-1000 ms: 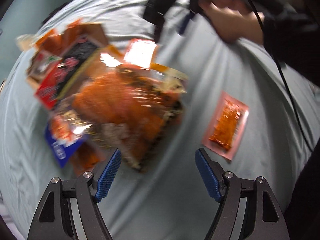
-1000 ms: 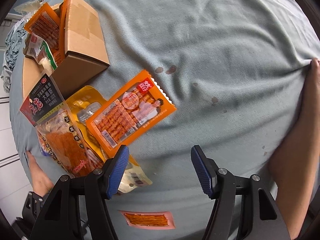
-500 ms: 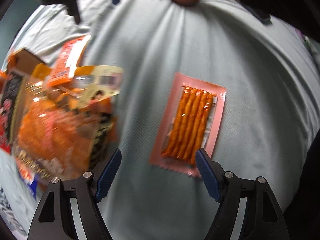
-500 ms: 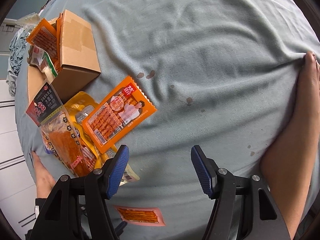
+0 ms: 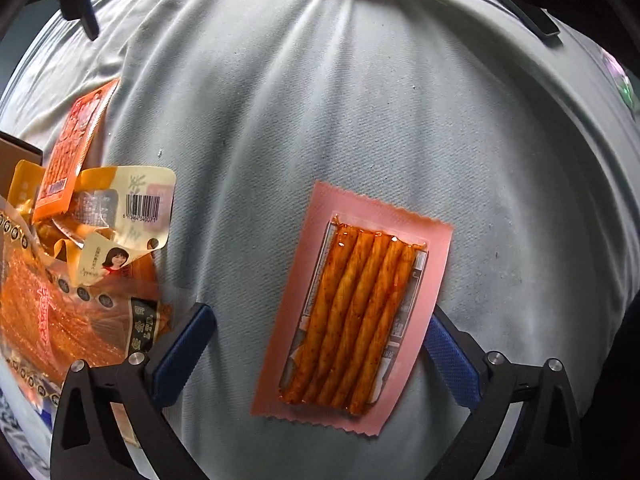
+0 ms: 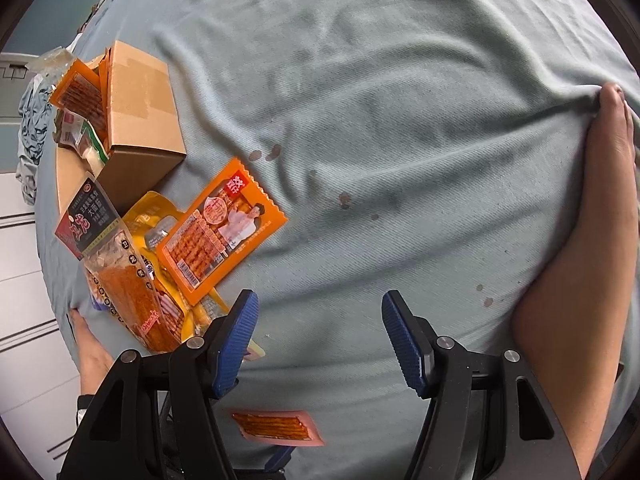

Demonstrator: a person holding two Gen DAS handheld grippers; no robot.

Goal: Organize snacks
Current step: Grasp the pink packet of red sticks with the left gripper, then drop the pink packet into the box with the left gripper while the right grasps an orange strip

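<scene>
so the left tongs [image 5: 318, 350] are straight over the pink spicy-stick packet [image 5: 354, 310], just spread wider, pads either side of it and not pressing. it lies flat on the grey-green cloth [image 5: 320, 100], well right of the snack pile [image 5: 80, 240], long axis running away from me, so i'd close across its short side. right tongs [image 6: 320, 338] sit half open, empty, farther off.

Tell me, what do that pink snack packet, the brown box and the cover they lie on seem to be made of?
Pink snack packet: probably thin plastic film, matte pink border with zigzag-cut ends and a glossy clear window over oily sticks.
Brown box: looks like cardboard, dull brown, with a strip of tape on top.
Cover: woven cloth, pale grey-green, creased and stained in spots.
</scene>
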